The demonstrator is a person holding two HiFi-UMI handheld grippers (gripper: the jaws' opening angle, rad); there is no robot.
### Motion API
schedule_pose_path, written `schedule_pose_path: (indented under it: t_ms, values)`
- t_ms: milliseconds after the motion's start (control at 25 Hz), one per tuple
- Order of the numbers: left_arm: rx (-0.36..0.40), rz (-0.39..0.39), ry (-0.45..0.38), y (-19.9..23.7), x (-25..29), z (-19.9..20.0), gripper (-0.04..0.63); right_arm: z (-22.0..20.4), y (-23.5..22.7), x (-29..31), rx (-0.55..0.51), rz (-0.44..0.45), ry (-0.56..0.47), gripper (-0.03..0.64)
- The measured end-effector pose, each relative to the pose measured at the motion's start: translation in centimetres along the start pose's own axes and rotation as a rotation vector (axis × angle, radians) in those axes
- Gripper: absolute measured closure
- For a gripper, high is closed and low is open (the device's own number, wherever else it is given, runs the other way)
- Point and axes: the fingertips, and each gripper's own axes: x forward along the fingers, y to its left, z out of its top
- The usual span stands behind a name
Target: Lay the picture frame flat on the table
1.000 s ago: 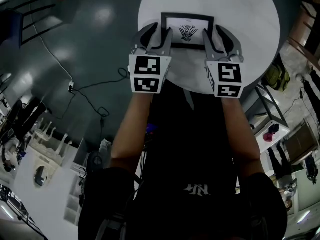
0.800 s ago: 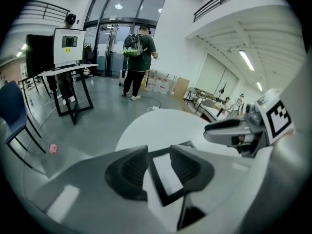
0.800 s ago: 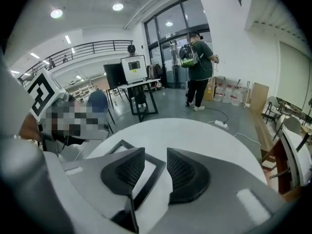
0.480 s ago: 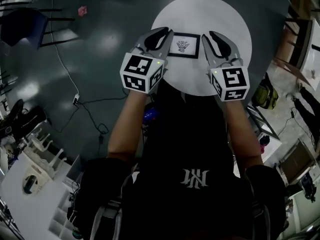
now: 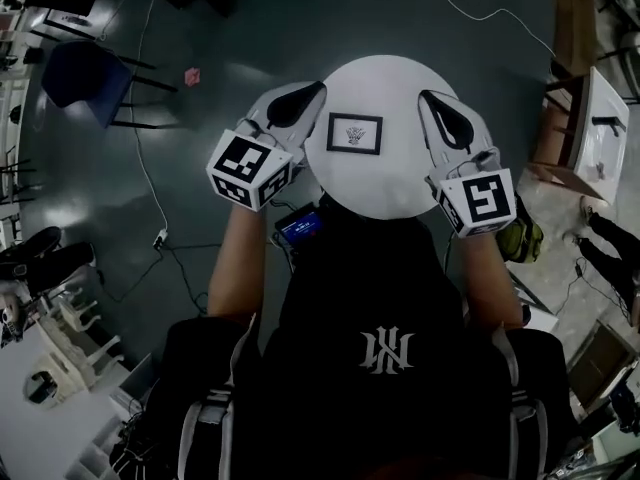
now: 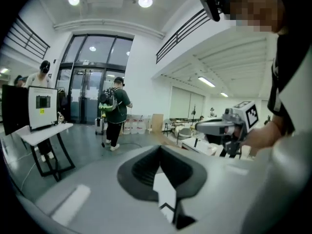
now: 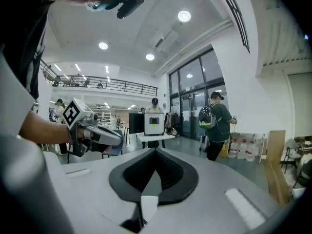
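The picture frame [image 5: 354,133] is laid flat on the counter [image 5: 400,183]. The left gripper [image 5: 312,89] at nine o'clock and the right gripper [image 5: 428,98] at three have just been closed, empty.

Big hall, dark glossy floor [image 5: 230,28].
Blue chair [image 5: 75,73] far left; glass doors [image 6: 90,89], white wall [image 6: 141,72], round ceiling lts [image 6: 145,1], balcony rail [image 7: 97,85] upstairs.

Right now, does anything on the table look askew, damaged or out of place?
Nothing stands out. The picture frame lies flat near the middle of the round table. The left gripper and right gripper are shut, empty and clear of it.
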Motion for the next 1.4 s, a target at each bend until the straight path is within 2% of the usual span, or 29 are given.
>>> schedule_pose_path:
  t_ms: [120, 280, 400, 560, 800, 880, 960, 1040, 1200, 1400]
  values:
    - [0.051, -0.045, -0.077, -2.0, -2.3, 3.8, 0.594, 2.9, 0.2, -2.7, -0.031, 0.054, -0.067, 0.617]
    - [0.095, -0.058, -0.194, -5.0, -5.4, 7.4, 0.594, 4.0, 0.0, -5.9, -0.04, 0.097, -0.129, 0.617]
    - [0.071, -0.062, -0.222, -7.3, -6.9, 7.7, 0.594, 4.5, 0.0, -8.7, -0.012, 0.141, -0.175, 0.617]
    - [0.021, -0.097, -0.217, -9.5, -7.9, 6.6, 0.594, 4.6, 0.5, -12.0, 0.02, 0.221, -0.225, 0.617]
    - [0.013, -0.174, -0.177, -12.3, -9.1, 4.0, 0.594, 2.8, 3.4, -15.6, 0.076, 0.29, -0.22, 0.617]
    - [0.053, -0.19, -0.126, -12.9, -9.8, 2.4, 0.594, 2.7, 5.3, -16.6, 0.111, 0.318, -0.226, 0.617]
    - [0.126, -0.213, -0.063, -13.9, -10.3, 1.0, 0.594, 2.7, 7.1, -17.5, 0.132, 0.337, -0.228, 0.617]
    - [0.15, -0.259, -0.056, -14.9, -10.9, 0.5, 0.594, 2.7, 9.0, -18.0, 0.133, 0.344, -0.219, 0.617]
    - [0.118, -0.322, -0.096, -15.8, -14.8, -0.3, 0.594, 3.2, 14.1, -17.9, 0.135, 0.364, -0.207, 0.617]
    - [0.03, -0.347, -0.096, -14.6, -21.1, -4.5, 0.594, 1.5, 22.0, -15.7, 0.161, 0.383, -0.131, 0.617]
